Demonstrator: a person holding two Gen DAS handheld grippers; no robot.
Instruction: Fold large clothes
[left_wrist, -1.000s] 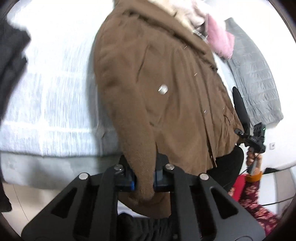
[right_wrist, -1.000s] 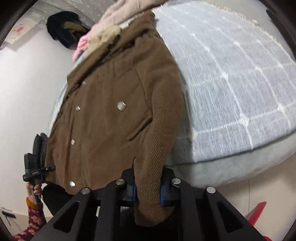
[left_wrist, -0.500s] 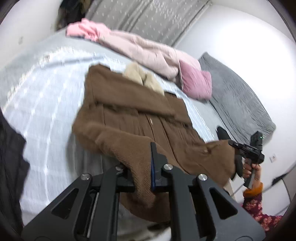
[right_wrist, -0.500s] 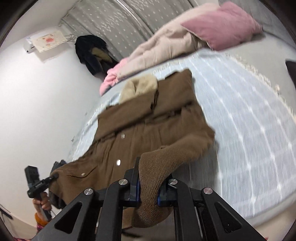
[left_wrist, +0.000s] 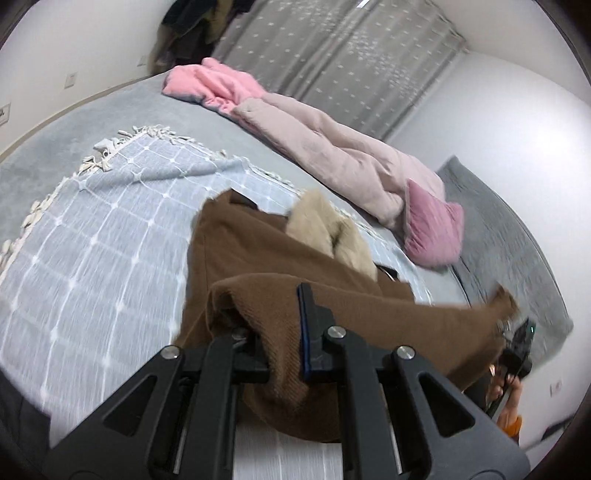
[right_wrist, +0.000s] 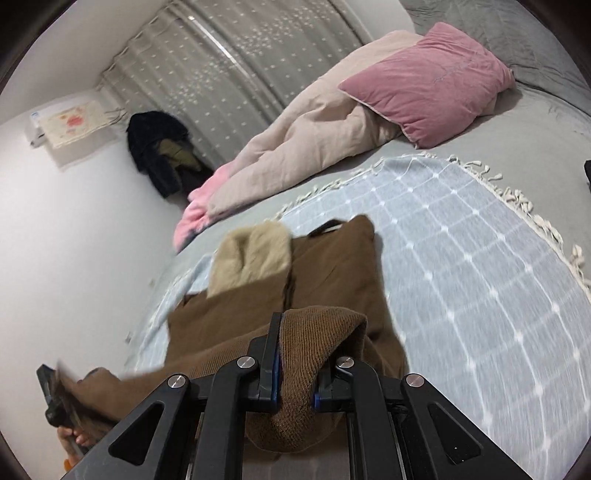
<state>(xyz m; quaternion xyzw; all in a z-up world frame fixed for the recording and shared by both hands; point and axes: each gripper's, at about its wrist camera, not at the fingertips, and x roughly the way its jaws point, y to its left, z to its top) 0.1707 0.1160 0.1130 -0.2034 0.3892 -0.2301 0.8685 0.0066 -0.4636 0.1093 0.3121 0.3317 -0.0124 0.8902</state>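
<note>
Both the left gripper (left_wrist: 286, 354) and right gripper (right_wrist: 293, 373) are clamping nearly closed on the brown woollen coat (left_wrist: 258, 251) over the pale-blue checked blanket (left_wrist: 103, 236).

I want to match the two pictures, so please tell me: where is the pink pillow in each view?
Left wrist view: the pink pillow lies at the right of the middle, beyond the brown coat.
Right wrist view: the pink pillow lies at the upper right, against the beige quilt.
Shared landmark: the coat's cream fur collar, near the middle of both.
</note>
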